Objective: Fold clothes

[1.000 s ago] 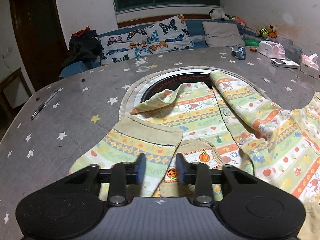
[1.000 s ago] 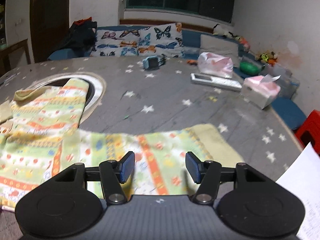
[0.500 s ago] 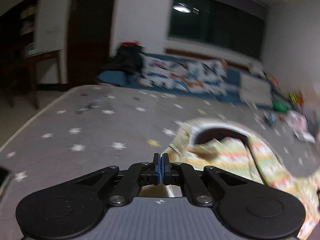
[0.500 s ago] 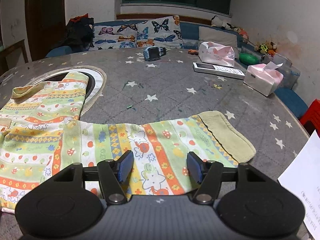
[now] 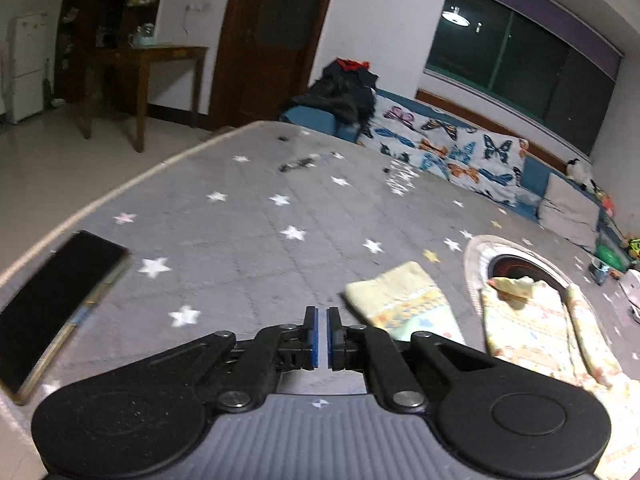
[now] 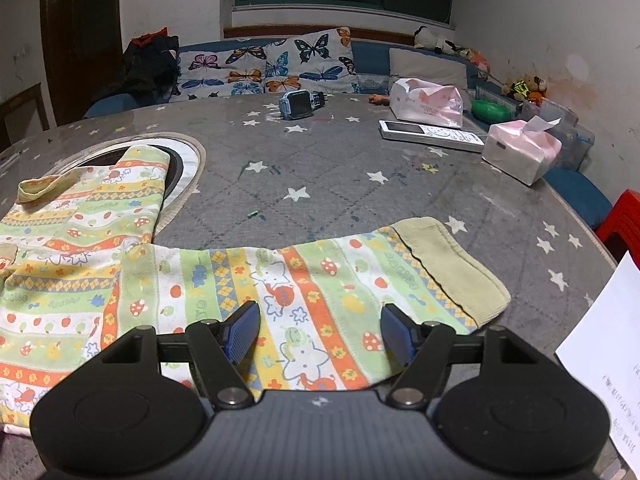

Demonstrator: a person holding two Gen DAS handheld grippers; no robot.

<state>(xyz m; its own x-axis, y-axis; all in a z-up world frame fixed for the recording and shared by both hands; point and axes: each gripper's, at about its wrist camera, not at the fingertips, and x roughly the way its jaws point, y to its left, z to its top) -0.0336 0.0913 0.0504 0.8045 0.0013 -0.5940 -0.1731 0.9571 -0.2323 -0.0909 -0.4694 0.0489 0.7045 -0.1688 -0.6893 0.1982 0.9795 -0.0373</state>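
Patterned clothes (image 6: 120, 272) lay spread on the grey star-print tabletop (image 6: 320, 184), one sleeve (image 6: 340, 280) stretched toward the right with its plain cuff (pale olive) flat. The right gripper (image 6: 319, 332) hovered over that sleeve, its jaws opening and its pads clear of the cloth. The left gripper (image 5: 321, 336) was opening from a narrow slit with nothing between its jaws, over bare tabletop just left of the other sleeve (image 5: 404, 304), near a dark phone (image 5: 56, 304).
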